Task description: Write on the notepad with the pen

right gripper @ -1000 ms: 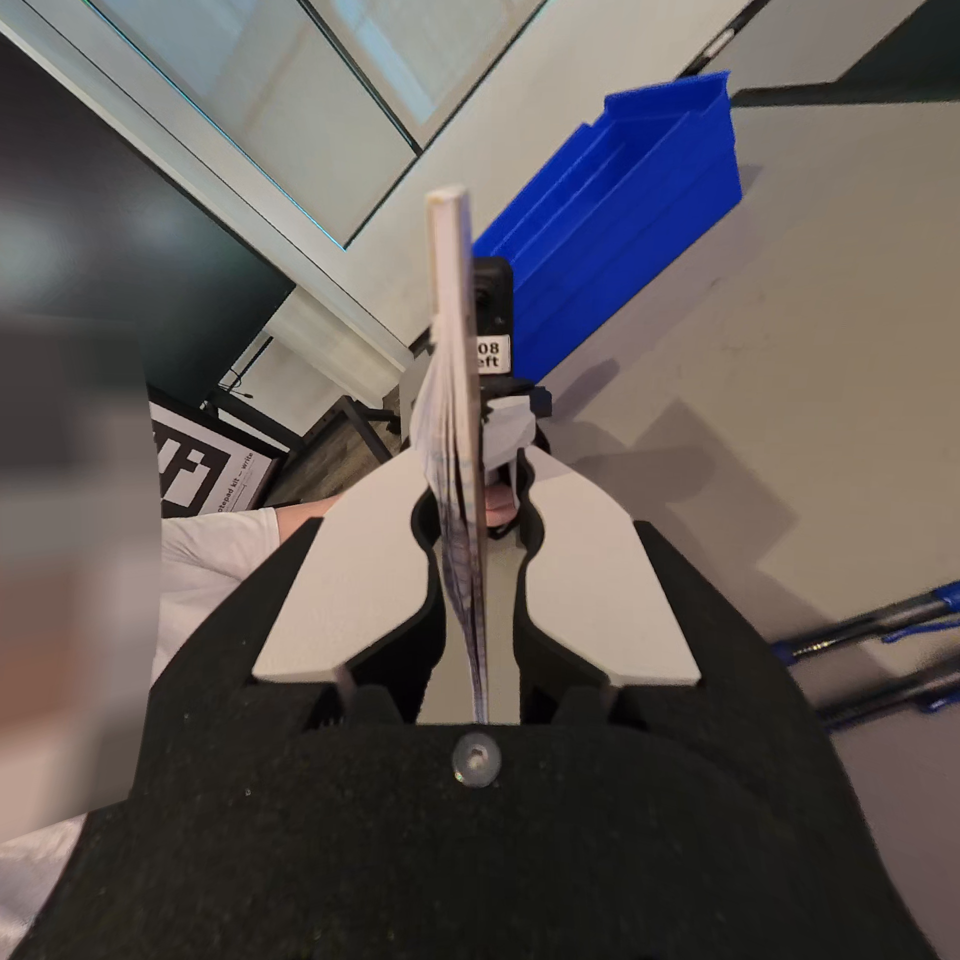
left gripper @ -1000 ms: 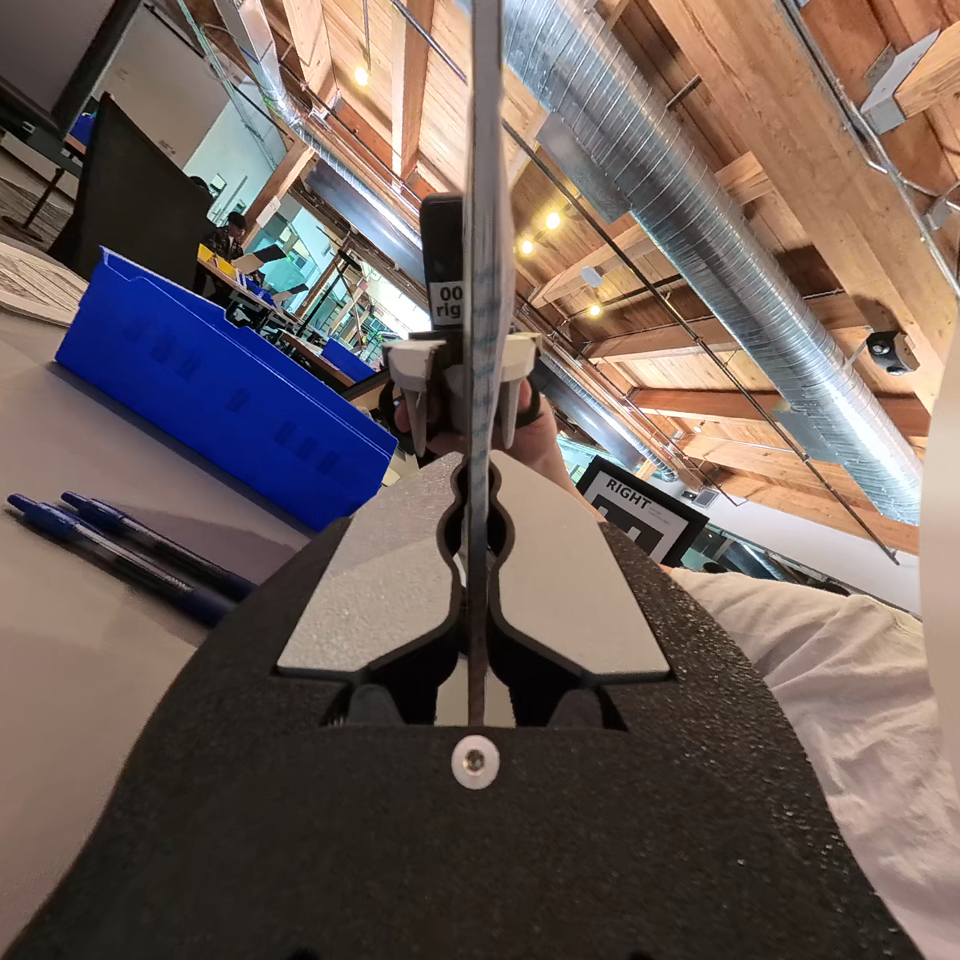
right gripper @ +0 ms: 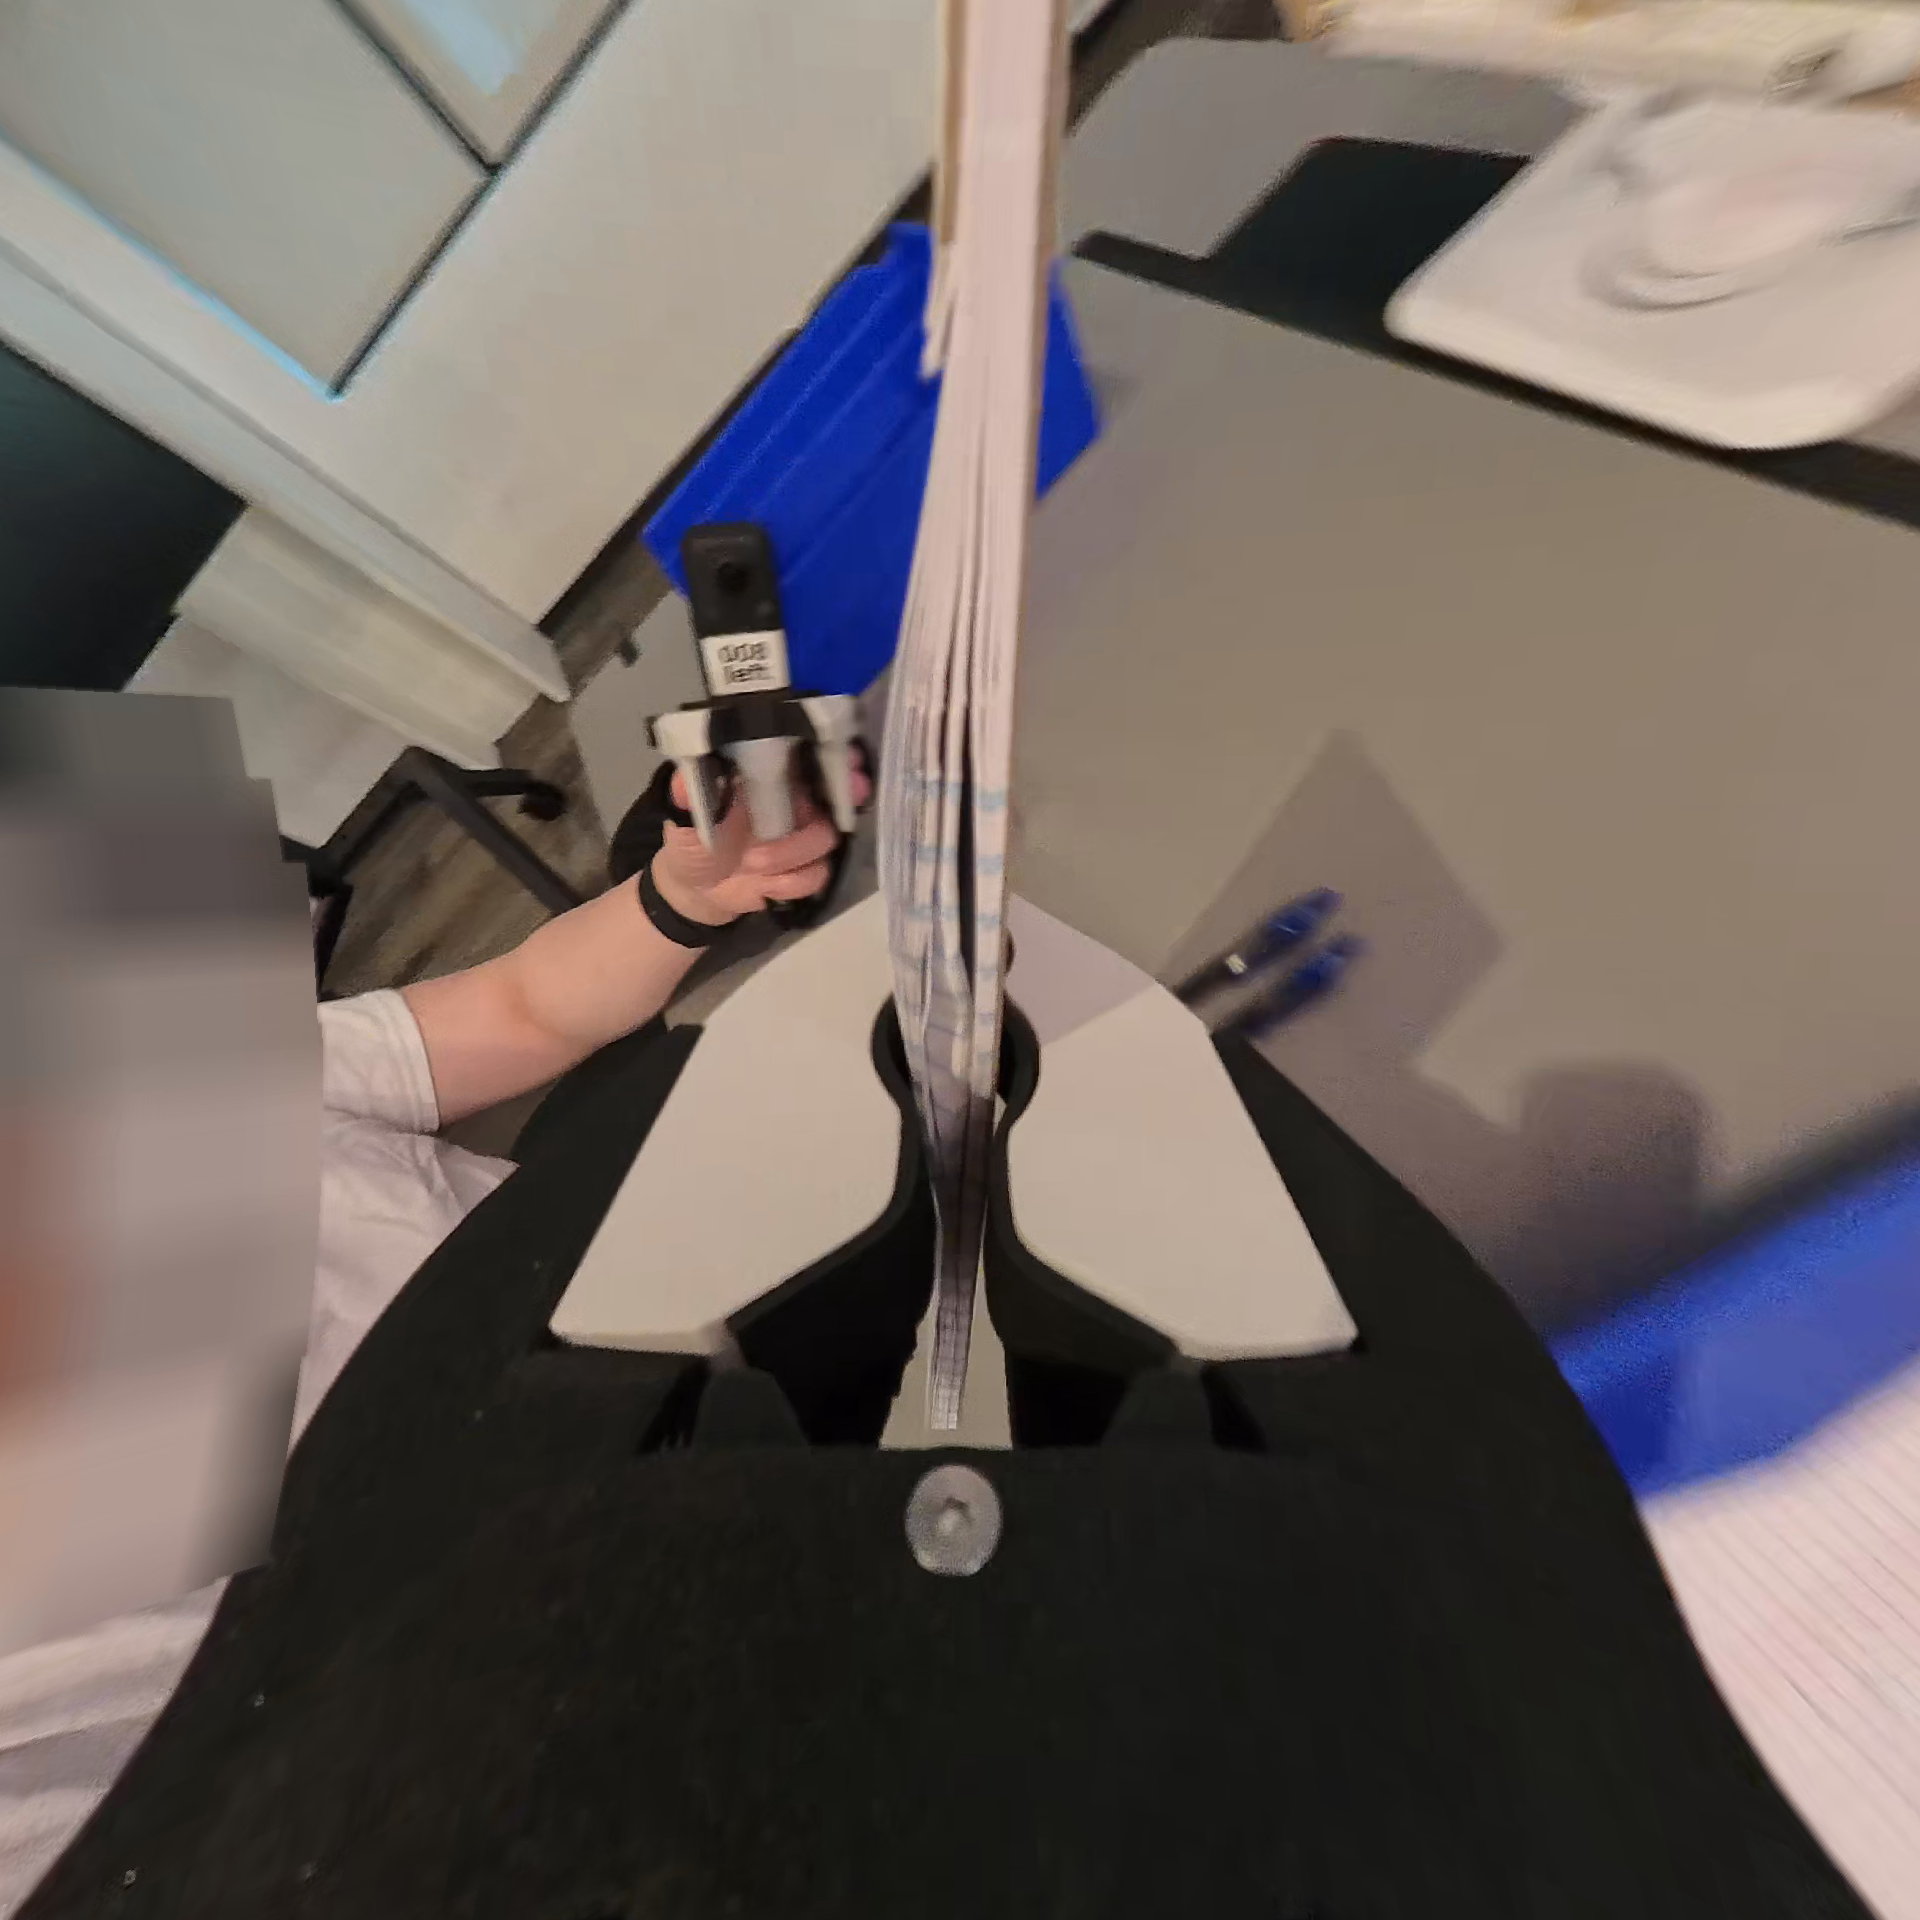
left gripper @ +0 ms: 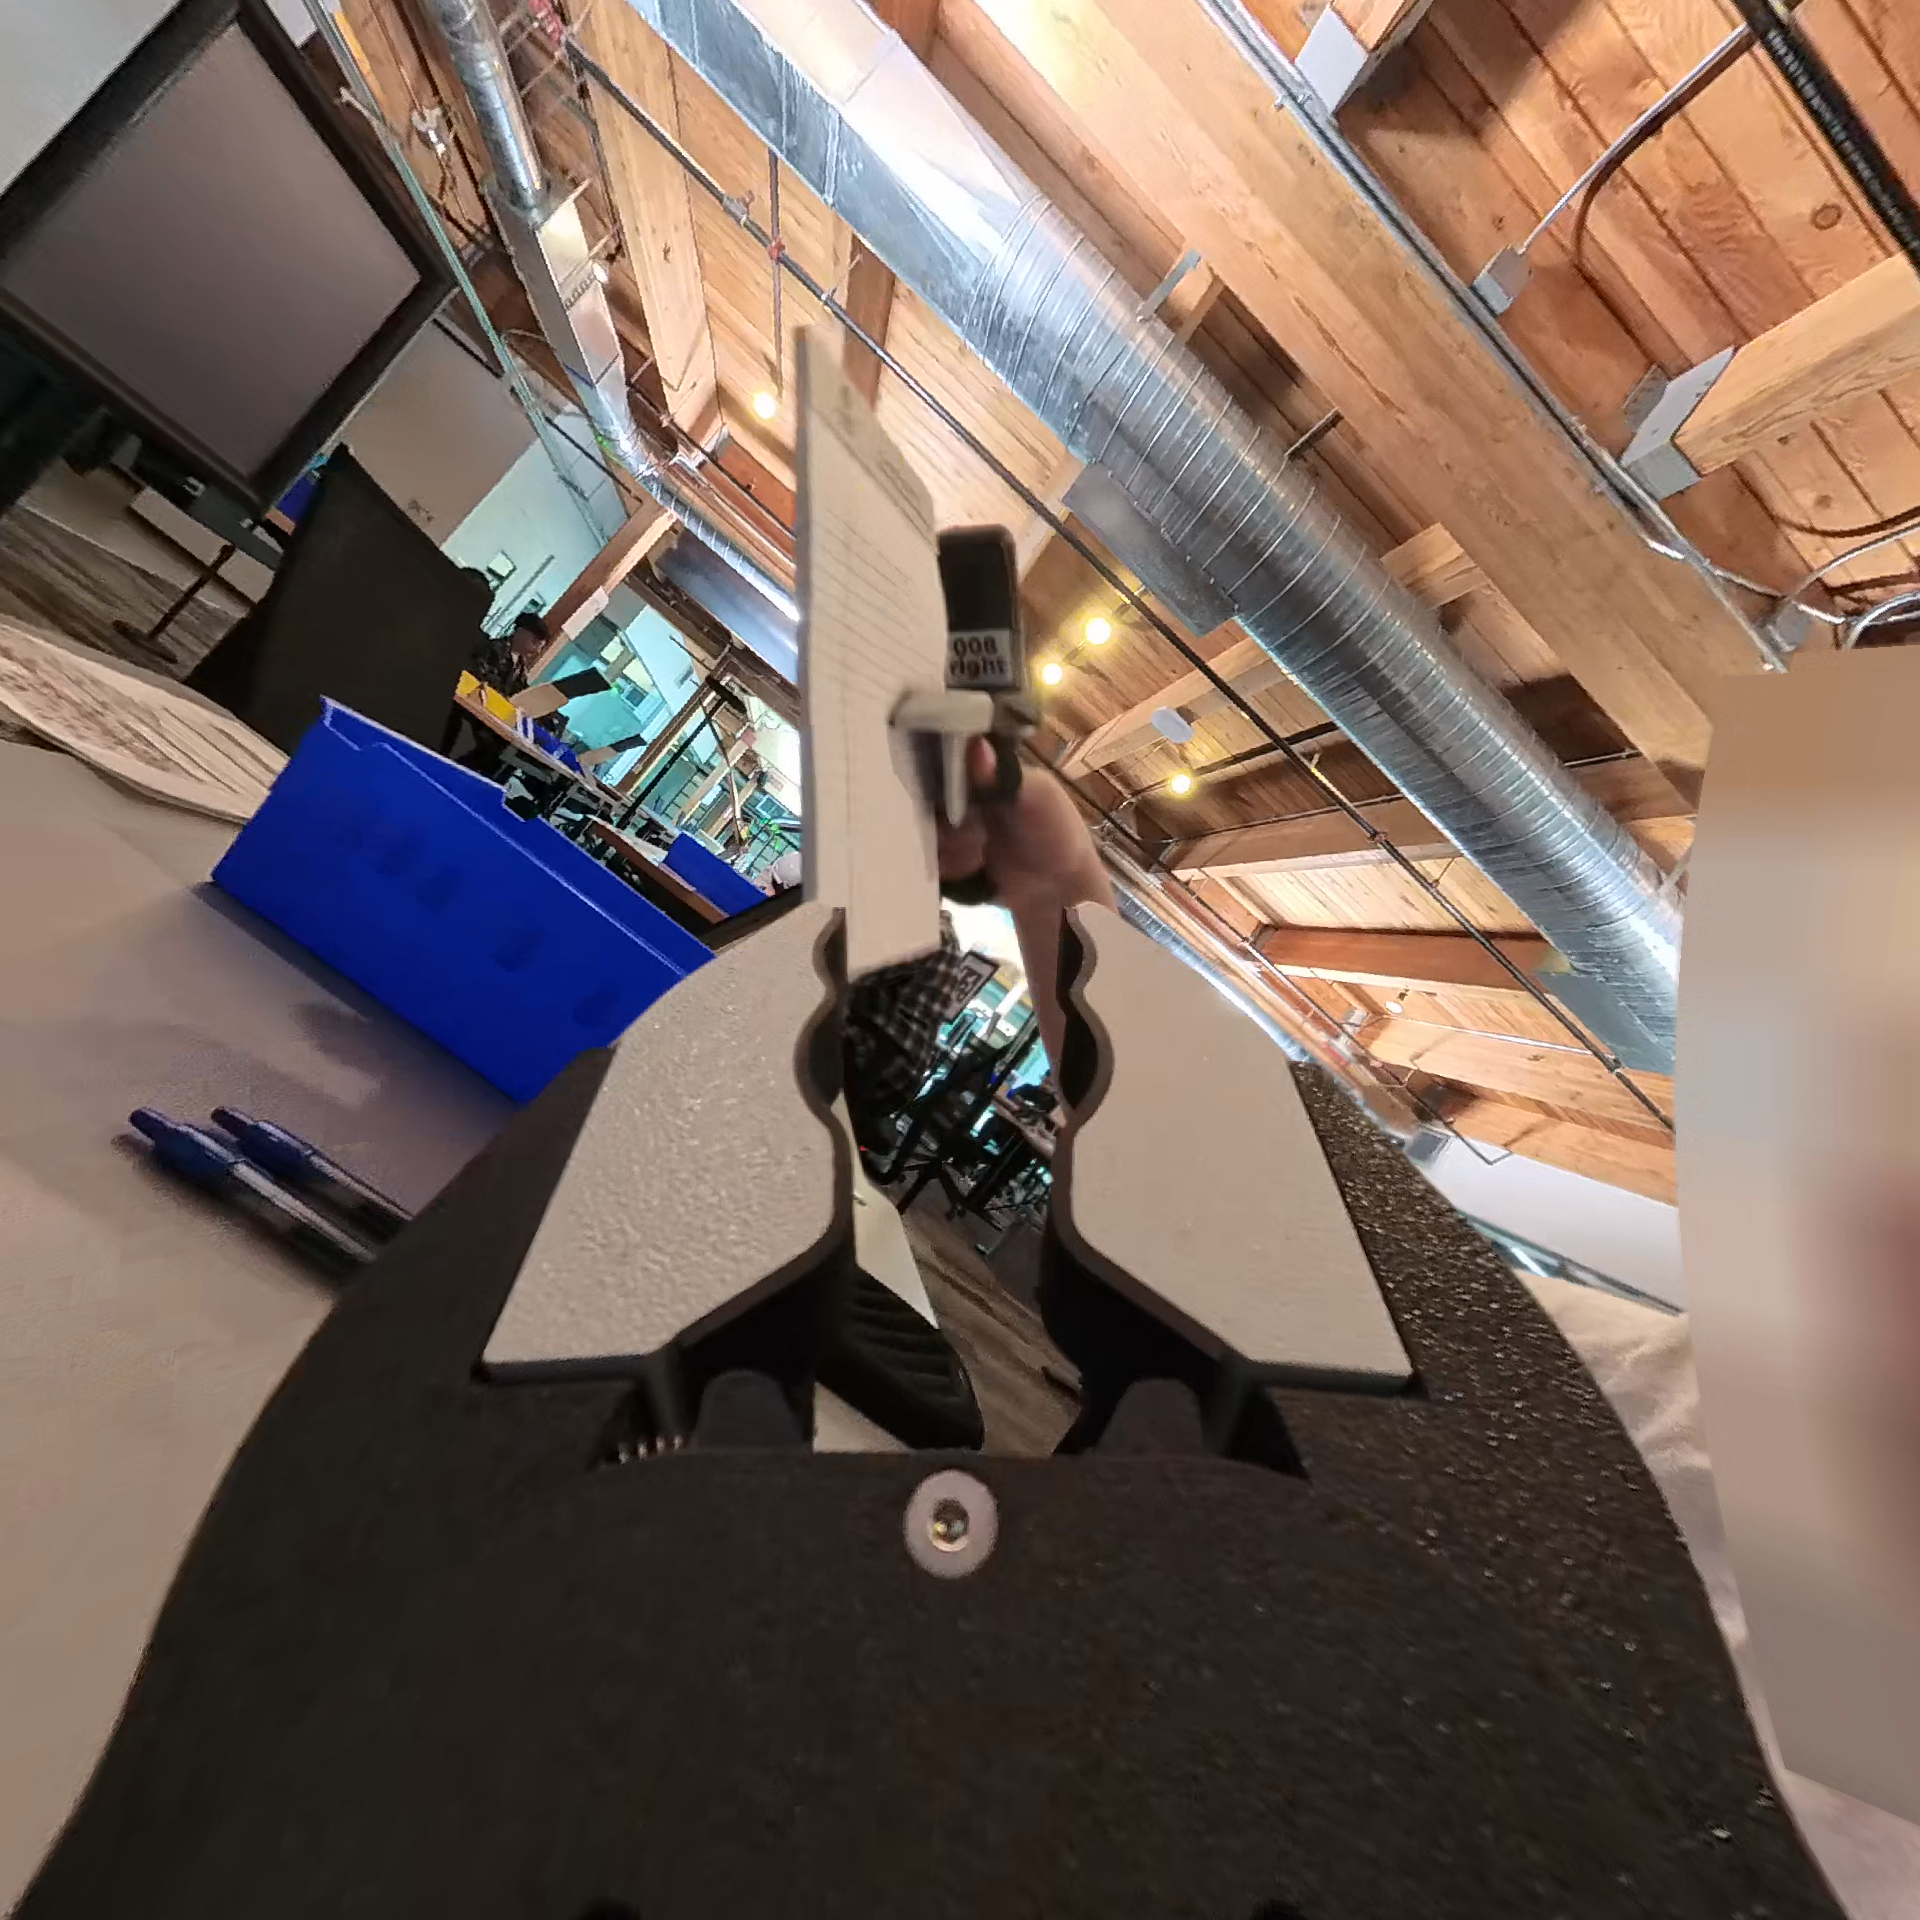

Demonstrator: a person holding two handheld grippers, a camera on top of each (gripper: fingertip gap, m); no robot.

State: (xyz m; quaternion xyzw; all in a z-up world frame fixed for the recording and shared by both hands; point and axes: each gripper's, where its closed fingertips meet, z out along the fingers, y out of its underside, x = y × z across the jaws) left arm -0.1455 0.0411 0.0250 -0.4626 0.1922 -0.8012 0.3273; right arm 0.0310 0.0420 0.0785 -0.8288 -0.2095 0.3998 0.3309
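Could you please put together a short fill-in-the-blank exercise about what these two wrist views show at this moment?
1. The notepad is clamped edge-on by the ____ gripper.
2. The left gripper's fingers stand ____, no longer gripping the pad.
3. The pens lying on the table number ____.
4. The bin behind the pens is coloured ____.

Missing words: right; open; two; blue
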